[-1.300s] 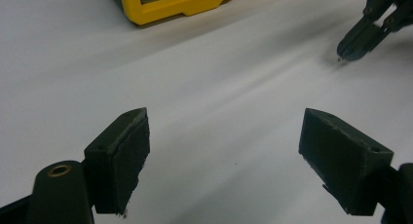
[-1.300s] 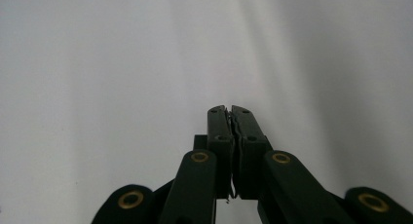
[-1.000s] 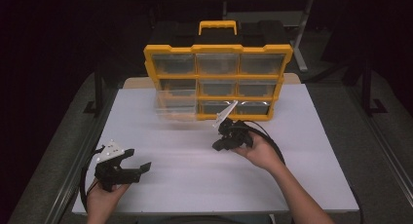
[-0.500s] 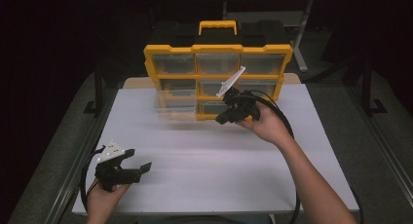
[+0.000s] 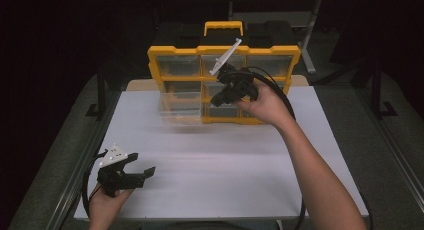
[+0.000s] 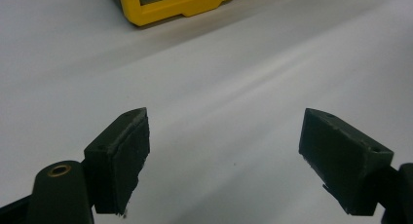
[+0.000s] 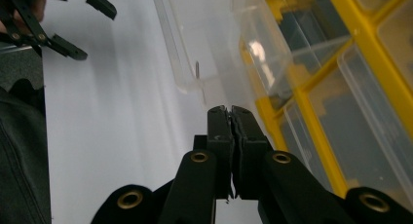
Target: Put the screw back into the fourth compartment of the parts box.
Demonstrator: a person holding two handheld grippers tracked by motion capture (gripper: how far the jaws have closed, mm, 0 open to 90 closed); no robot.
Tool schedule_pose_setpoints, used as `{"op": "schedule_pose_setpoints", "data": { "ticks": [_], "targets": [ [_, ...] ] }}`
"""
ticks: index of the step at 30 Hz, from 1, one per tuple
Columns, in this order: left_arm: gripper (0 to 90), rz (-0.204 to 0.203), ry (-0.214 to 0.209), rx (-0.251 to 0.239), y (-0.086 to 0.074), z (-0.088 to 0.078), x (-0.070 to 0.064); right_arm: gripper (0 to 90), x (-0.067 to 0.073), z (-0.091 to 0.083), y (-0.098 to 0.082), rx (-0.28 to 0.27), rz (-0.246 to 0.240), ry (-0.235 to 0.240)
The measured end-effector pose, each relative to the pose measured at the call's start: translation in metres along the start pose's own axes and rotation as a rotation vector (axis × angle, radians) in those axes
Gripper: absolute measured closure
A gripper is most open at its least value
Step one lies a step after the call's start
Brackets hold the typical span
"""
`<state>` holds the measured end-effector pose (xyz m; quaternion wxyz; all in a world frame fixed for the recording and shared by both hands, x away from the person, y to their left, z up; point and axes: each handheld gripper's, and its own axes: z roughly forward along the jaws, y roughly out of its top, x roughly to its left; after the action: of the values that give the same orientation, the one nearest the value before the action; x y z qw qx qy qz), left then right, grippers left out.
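Note:
A yellow organizer [image 5: 298, 55] with clear drawers stands upright at the back of the white table [image 5: 225, 180]. One clear drawer [image 5: 180, 109] sticks out at its lower left. My right gripper [image 5: 215, 100] hangs in the air in front of the organizer's middle drawers, jaws shut and pointing down-left. In the right gripper view the right gripper [image 7: 228, 109] has its pads pressed together above the pulled-out drawer [image 7: 195, 39]. A thin pin-like thing [image 7: 197, 69] shows just past the tips; I cannot tell whether it is held. My left gripper [image 5: 144, 165] rests open near the front left edge, and nothing lies between its jaws [image 6: 224, 151].
The organizer's yellow base [image 6: 185, 7] lies ahead of the left gripper. Black cables trail from both grippers. Dark floor and a black stand surround the table. The left gripper [image 7: 73, 19] also appears at the top left of the right gripper view.
My right gripper has risen from just above the table to the height of the organizer's middle row, jaws staying shut. The left gripper has not moved.

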<state>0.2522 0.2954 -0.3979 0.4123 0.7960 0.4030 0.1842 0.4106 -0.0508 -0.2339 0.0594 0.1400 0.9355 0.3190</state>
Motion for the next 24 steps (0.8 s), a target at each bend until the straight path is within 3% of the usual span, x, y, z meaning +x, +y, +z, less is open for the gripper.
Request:
{"op": "schedule_pose_setpoints", "data": {
  "ticks": [3,4,8,11,24],
  "targets": [
    [18.5,-0.015,-0.003,-0.009,0.000,0.001,-0.001,86.1,0.001,0.001,0.007,-0.003,-0.013,0.002],
    [18.5,0.004,-0.001,0.003,0.000,0.000,0.000,86.1,0.002,0.002,0.010,-0.001,-0.015,0.004],
    [18.5,0.001,-0.001,0.000,0.000,0.000,0.000,86.1,0.003,0.008,0.024,0.004,-0.027,0.010],
    [18.5,-0.017,-0.003,-0.014,0.000,0.000,-0.001,86.1,0.002,0.011,0.028,0.011,-0.025,0.011],
    [18.5,-0.010,-0.002,-0.009,0.000,-0.001,0.001,86.1,0.000,0.029,0.050,0.020,-0.032,0.031]
  ]
}}
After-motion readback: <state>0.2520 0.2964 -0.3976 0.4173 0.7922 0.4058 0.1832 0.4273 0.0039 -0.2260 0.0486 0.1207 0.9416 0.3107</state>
